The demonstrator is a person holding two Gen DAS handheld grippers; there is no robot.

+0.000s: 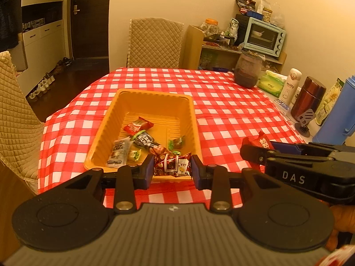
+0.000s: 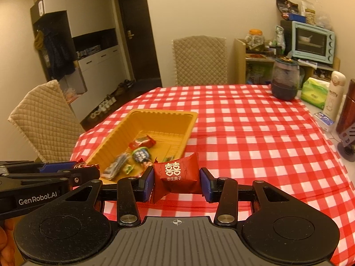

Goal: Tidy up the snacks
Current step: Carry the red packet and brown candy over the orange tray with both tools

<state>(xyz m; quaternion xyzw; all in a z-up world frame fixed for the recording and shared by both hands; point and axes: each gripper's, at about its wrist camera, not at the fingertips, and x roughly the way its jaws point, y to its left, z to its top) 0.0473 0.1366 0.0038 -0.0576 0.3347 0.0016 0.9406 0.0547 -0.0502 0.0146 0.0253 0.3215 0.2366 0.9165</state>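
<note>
1. Your left gripper (image 1: 172, 169) is pinching a brown snack packet (image 1: 172, 166) between its two blue pads (image 1: 148, 170). It is holding the packet over the near edge of the orange tray (image 1: 153, 97).
2. Your right gripper (image 2: 176, 182) is pinching a red candy pouch (image 2: 176, 174) with white characters printed on its front. The pads are pressing it from both sides, and it is hanging above the checkered tablecloth (image 2: 255, 137), just beside the tray's near right corner.
3. The orange tray is standing on the tablecloth, and several snacks are lying inside it: a red wrapper (image 1: 138, 125) toward the middle, a dark packet with a green edge (image 1: 143, 139) below it, a grey-white packet (image 1: 117, 150) by the left wall, a pale green candy (image 1: 135, 154) beside that one, and a small green-brown candy (image 1: 176, 143) nearer the right wall.
4. The two grippers are working close together; in the left wrist view the right gripper is coming in from the right side with the red pouch visible at its tip.
5. At the far right edge of the table, a dark glass jar (image 1: 248, 71), a green tissue pack (image 1: 271, 83), a white bottle (image 1: 290, 84), a brown flask (image 1: 308, 98) and a blue jug (image 1: 338, 116) are standing in a row, well apart from the tray.
</note>
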